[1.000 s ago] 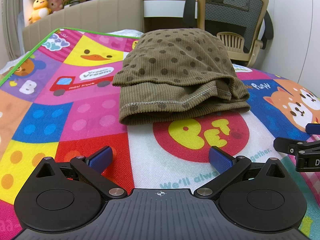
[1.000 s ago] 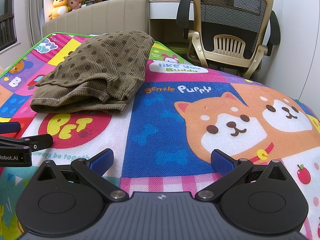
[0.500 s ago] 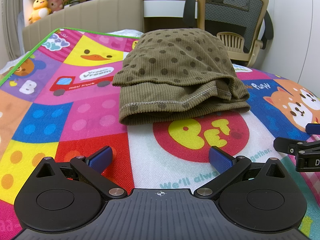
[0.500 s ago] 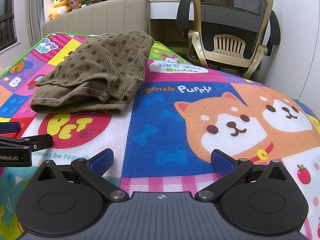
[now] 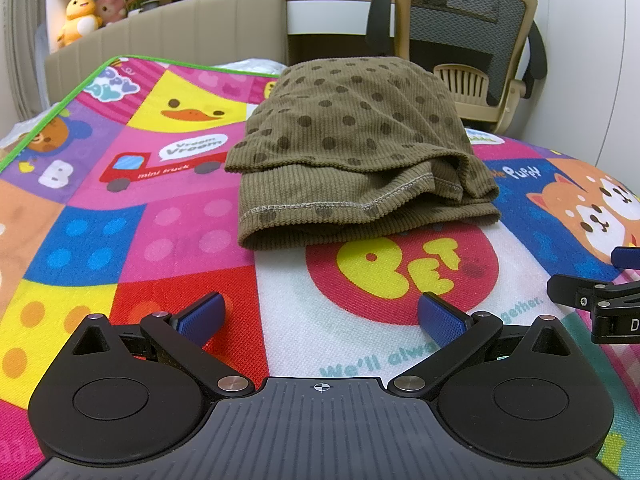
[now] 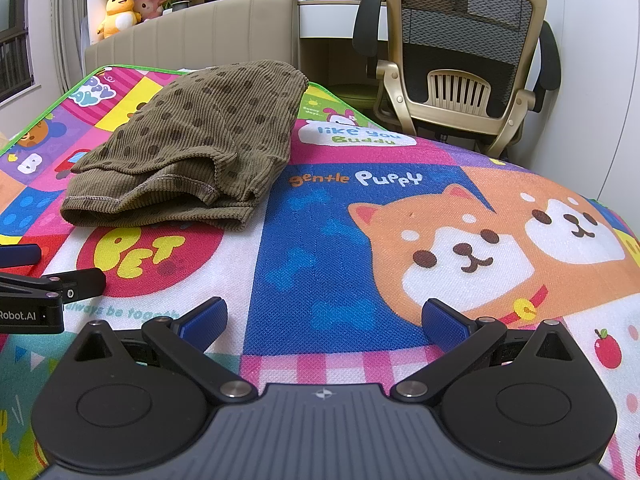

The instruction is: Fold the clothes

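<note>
While both grippers rest low over the play mat [image 5: 192, 208], we find the left gripper [image 5: 320, 314] with its blue-padded fingers spread wide and nothing between them; the right gripper [image 6: 324, 316] stands the same, spread and empty. We note the garment [image 5: 352, 152], an olive ribbed piece with dark dots, lying folded in layers on the mat, its stitched hem turned toward the grippers. In the left wrist view it sits straight ahead of the left gripper, apart from the fingers, just beyond the red circle with yellow letters [image 5: 400, 264]. In the right wrist view the same garment [image 6: 192, 148] lies ahead and to the left, well apart from the right gripper, which is over the blue panel beside the printed dogs [image 6: 492, 248]. Each gripper shows at the edge of the other's view, side by side. Beyond the mat we record an office chair [image 6: 464, 60], a beige headboard [image 5: 180, 32], and plush toys [image 6: 118, 12] on a shelf.
</note>
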### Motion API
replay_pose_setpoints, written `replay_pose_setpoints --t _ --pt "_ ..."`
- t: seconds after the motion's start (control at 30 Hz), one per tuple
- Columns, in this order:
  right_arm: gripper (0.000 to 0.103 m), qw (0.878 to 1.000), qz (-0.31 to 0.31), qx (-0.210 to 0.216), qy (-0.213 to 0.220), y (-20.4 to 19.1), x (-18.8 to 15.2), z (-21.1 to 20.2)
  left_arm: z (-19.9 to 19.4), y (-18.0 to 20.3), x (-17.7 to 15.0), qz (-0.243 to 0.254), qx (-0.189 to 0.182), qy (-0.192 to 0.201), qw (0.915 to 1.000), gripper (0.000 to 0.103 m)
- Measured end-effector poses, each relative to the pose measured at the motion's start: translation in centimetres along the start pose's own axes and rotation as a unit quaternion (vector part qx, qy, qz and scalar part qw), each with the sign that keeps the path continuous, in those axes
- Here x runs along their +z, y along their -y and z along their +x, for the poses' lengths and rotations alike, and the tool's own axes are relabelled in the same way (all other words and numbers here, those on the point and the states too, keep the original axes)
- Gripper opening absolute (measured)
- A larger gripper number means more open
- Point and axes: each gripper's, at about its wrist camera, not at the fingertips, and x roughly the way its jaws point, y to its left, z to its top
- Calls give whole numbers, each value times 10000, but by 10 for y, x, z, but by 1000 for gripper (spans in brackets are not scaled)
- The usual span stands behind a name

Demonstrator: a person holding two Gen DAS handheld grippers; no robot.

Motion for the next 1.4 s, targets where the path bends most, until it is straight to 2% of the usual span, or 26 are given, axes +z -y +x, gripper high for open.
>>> replay_pose_setpoints --t 0.77,0.97,1.13,1.4 --pt "103 10000 3 6 2 1 0 0 0 1 0 5 3 3 10000 103" --pt "103 10000 -1 1 1 0 0 0 1 -1 1 32 -57 -15 10000 103" --pt "103 10000 4 4 0 0 0 0 -2 -4 2 75 -175 -198 9996 103" --pt "103 10000 -1 0 -2 0 0 1 -6 -4 -2 92 -173 -153 9997 103"
